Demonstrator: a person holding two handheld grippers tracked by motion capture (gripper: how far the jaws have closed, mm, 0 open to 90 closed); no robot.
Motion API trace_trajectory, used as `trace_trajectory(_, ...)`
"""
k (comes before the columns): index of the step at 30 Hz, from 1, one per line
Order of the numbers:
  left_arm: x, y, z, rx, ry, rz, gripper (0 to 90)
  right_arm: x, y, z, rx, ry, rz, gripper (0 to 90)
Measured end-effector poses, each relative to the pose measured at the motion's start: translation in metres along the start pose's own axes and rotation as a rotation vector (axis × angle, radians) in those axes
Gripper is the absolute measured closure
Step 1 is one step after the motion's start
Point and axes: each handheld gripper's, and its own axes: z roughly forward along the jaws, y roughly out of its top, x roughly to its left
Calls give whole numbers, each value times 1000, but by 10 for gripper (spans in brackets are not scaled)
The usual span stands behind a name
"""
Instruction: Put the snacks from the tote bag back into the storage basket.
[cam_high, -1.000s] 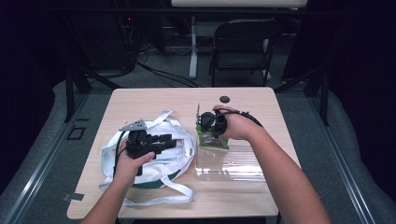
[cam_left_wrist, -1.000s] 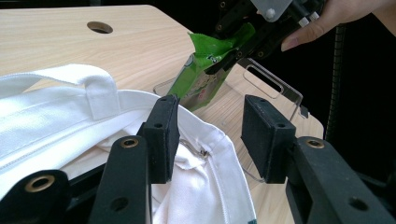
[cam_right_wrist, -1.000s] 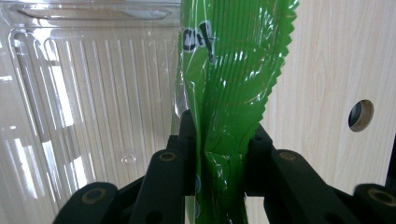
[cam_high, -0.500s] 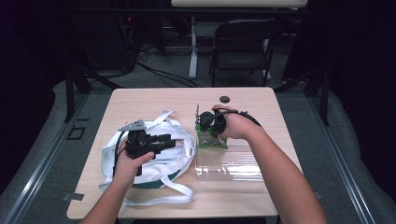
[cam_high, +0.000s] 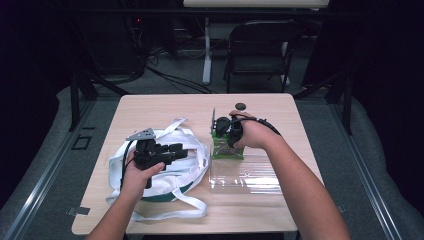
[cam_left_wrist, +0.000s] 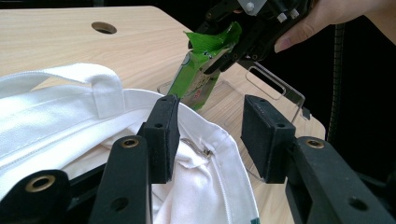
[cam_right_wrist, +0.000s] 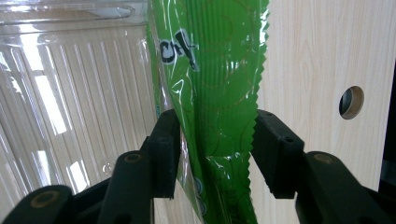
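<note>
Here, a wooden table (cam_high: 165, 107) holds everything. Largest is a white cloth bag (cam_high: 192, 150) lying left of a clear plastic tray (cam_high: 250, 177). The left gripper (cam_left_wrist: 210, 135) rests over the bag's rim, jaws parted and gripping nothing. At the tray's far edge stands a green snack packet (cam_right_wrist: 219, 70). The right gripper (cam_right_wrist: 212, 149) has just been opening; the packet sits between its released pads. Beyond the tray, the table has a small round hole (cam_high: 240, 105).
</note>
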Motion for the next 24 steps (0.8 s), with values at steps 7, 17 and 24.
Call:
trace_trajectory(7, 1, 0, 0, -1, 3, 0, 564, -2, -1, -3, -13, 5, 30, 483)
trace_trajectory(17, 1, 0, 1, -2, 4, -3, 563, -1, -2, -6, -12, 15, 36, 443)
trace_trajectory(24, 1, 0, 1, -11, 2, -11, 535, 0, -1, -7, -29, 14, 48, 399)
